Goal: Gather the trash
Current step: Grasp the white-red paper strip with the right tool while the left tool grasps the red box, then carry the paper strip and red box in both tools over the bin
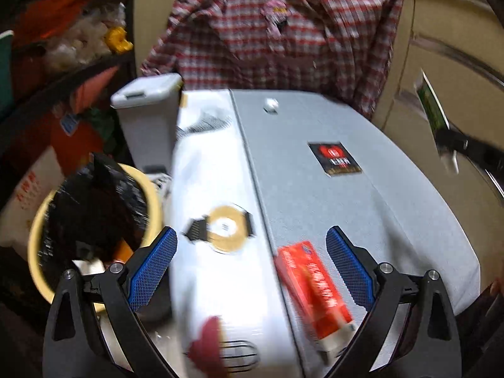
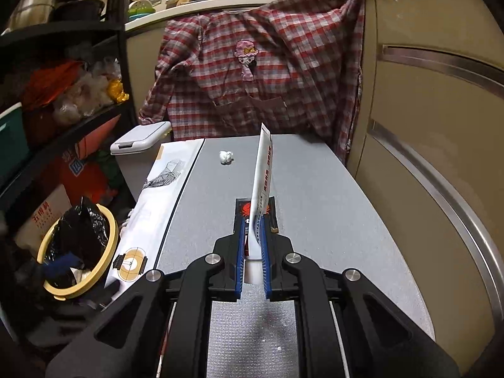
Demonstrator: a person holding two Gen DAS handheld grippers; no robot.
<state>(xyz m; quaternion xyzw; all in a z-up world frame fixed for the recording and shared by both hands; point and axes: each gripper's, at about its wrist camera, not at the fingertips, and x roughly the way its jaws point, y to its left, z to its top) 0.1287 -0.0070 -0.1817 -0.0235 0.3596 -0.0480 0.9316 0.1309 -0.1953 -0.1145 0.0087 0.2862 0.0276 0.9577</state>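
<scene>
Mid-task, the right hand-held gripper (image 2: 253, 249) is clamped narrow on a white sachet w/ red print (image 2: 262, 170), which stands on edge above the grey worktop (image 2: 315, 189). Directly beneath lies a black sticker w/ red logo (image 1: 334, 158). A crumpled white paper ball (image 2: 226, 157) sits near the worktop's far edge, well apart from both. The left hand-held gripper (image 1: 252, 267) hangs w/ jaws spread wide, nothing between the blue pads; a red tube (image 1: 315, 286) lies on the worktop just inside its right finger. Left of the worktop, a yellow-rimmed bin lined w/ a black bag (image 2: 78, 245) stands on the floor. A plaid shirt (image 2: 261, 75) drapes behind.
</scene>
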